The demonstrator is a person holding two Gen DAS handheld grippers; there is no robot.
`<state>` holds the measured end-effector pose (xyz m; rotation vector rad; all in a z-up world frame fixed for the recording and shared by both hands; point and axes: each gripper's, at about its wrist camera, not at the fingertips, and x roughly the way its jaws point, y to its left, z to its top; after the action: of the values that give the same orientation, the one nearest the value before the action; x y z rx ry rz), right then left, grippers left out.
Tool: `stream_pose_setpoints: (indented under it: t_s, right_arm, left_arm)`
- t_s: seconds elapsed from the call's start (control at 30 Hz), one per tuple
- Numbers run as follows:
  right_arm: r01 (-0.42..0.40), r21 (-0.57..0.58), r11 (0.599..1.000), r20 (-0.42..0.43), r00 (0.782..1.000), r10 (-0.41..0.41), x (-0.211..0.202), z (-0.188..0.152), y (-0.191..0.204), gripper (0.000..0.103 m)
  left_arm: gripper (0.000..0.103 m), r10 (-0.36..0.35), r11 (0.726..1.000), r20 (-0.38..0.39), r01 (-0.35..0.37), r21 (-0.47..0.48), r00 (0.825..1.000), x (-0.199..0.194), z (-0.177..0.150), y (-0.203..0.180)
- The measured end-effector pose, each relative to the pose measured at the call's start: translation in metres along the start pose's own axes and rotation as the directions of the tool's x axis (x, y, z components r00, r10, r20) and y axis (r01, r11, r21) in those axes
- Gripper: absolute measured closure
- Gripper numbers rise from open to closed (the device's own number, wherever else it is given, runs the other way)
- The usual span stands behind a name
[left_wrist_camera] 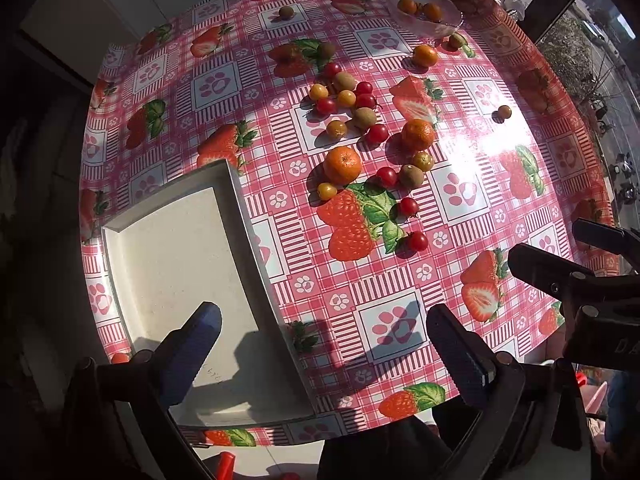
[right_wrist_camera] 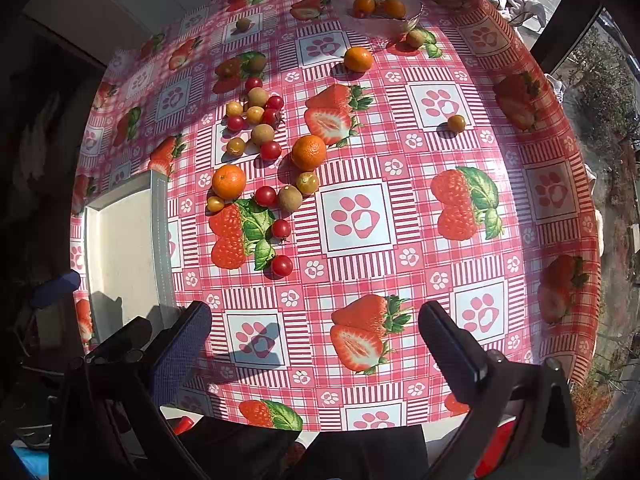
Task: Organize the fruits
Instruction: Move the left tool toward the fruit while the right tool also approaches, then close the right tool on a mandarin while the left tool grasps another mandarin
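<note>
Loose fruit lies mid-table on a pink strawberry-print cloth: a tangerine [left_wrist_camera: 342,164] [right_wrist_camera: 229,181], another tangerine [left_wrist_camera: 417,134] [right_wrist_camera: 308,152], red cherry tomatoes [left_wrist_camera: 417,241] [right_wrist_camera: 282,265], small kiwis [left_wrist_camera: 411,176] [right_wrist_camera: 290,198] and yellow tomatoes. A white rectangular tray [left_wrist_camera: 180,280] [right_wrist_camera: 120,248] sits at the near left. A glass bowl [left_wrist_camera: 426,10] [right_wrist_camera: 380,10] at the far side holds orange fruits. My left gripper [left_wrist_camera: 324,344] is open and empty, above the tray's right edge. My right gripper [right_wrist_camera: 316,340] is open and empty over the near table, its fingers [left_wrist_camera: 548,268] showing in the left wrist view.
The table edge runs along the near side and the right, with a window and street beyond. A lone yellow tomato [right_wrist_camera: 456,123] lies to the right. A tangerine [right_wrist_camera: 358,59] and a kiwi [right_wrist_camera: 416,38] lie beside the bowl. White cabinets stand far left.
</note>
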<state>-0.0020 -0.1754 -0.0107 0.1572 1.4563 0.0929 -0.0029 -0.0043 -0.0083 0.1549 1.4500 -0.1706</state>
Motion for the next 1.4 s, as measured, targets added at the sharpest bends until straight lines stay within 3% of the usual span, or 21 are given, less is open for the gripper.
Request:
stream_pose_setpoints:
  t_s: [0.63, 0.8, 1.4]
  right_arm:
    - [0.004, 0.029, 1.000, -0.035, 0.999, -0.003, 0.020, 0.008, -0.019, 0.000]
    - [0.012, 0.023, 1.000, -0.056, 0.998, -0.010, 0.028, 0.018, -0.022, 0.000]
    - [-0.008, -0.055, 0.998, -0.061, 0.998, 0.004, 0.082, 0.095, -0.016, 0.000]
  left_arm:
    - [0.000, 0.040, 0.999, -0.045, -0.041, -0.029, 0.998, 0.034, 0.017, 0.007]
    - [0.000, 0.007, 1.000, -0.042, -0.008, -0.025, 0.999, 0.045, 0.030, 0.004]
    - [0.000, -0.015, 0.999, 0.043, 0.013, 0.037, 0.999, 0.100, 0.089, -0.008]
